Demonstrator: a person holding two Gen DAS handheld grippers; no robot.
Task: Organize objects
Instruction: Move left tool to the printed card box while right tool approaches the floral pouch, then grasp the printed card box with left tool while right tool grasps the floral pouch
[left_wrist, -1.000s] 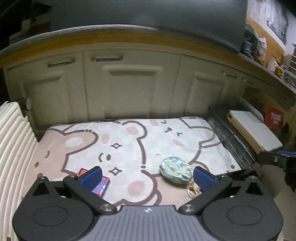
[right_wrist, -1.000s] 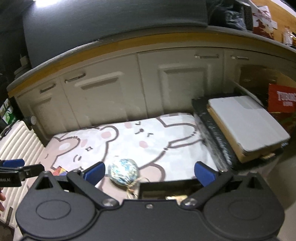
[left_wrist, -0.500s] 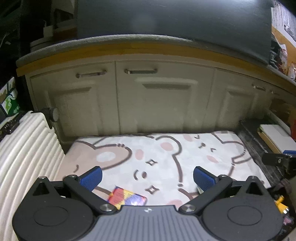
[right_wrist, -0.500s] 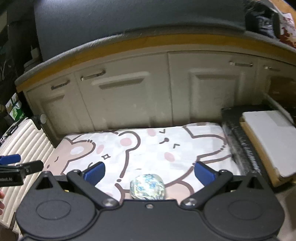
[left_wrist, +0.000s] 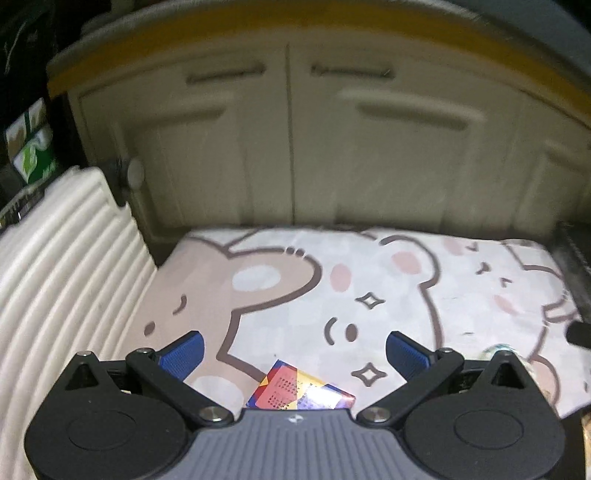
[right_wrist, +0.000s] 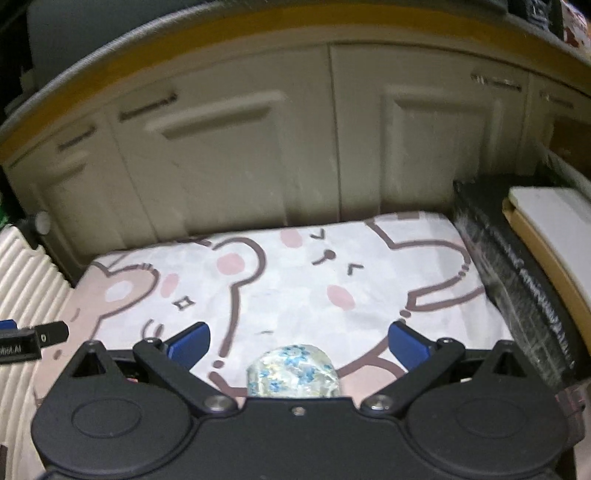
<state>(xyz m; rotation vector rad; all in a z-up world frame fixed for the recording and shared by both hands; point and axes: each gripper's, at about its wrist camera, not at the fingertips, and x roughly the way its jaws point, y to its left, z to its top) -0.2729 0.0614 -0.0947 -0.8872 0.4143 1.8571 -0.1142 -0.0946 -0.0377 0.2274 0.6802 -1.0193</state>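
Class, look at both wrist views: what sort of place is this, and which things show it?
Probably a home, at floor level by built-in cream cabinets under a wood-edged counter. A cartoon bear mat lies before them, and a ribbed white suitcase stands beside it.

Brightness: the room was dim; the bear-print mat (left_wrist: 369, 280) was the best-lit surface in both views.
Light source: it seemed to fall from above and in front; no lamp was visible.
Shadows: soft, deepest where the mat met the cabinet doors (right_wrist: 258, 155) and in the black upper corners.
Glare: a small bright patch lay on the colourful packet (left_wrist: 301, 387) in the left wrist view.
Blur: motion blur smeared the cabinet doors and handles in both views; the speckled pouch (right_wrist: 293, 371) was softly rendered.
Sharpness: the left tool (left_wrist: 293, 349) and right tool (right_wrist: 299, 339) bodies were crisp.
Distortion: fisheye bending curved the counter (right_wrist: 258, 26) edge into an arch.
Noise: grainy, with muted colours.
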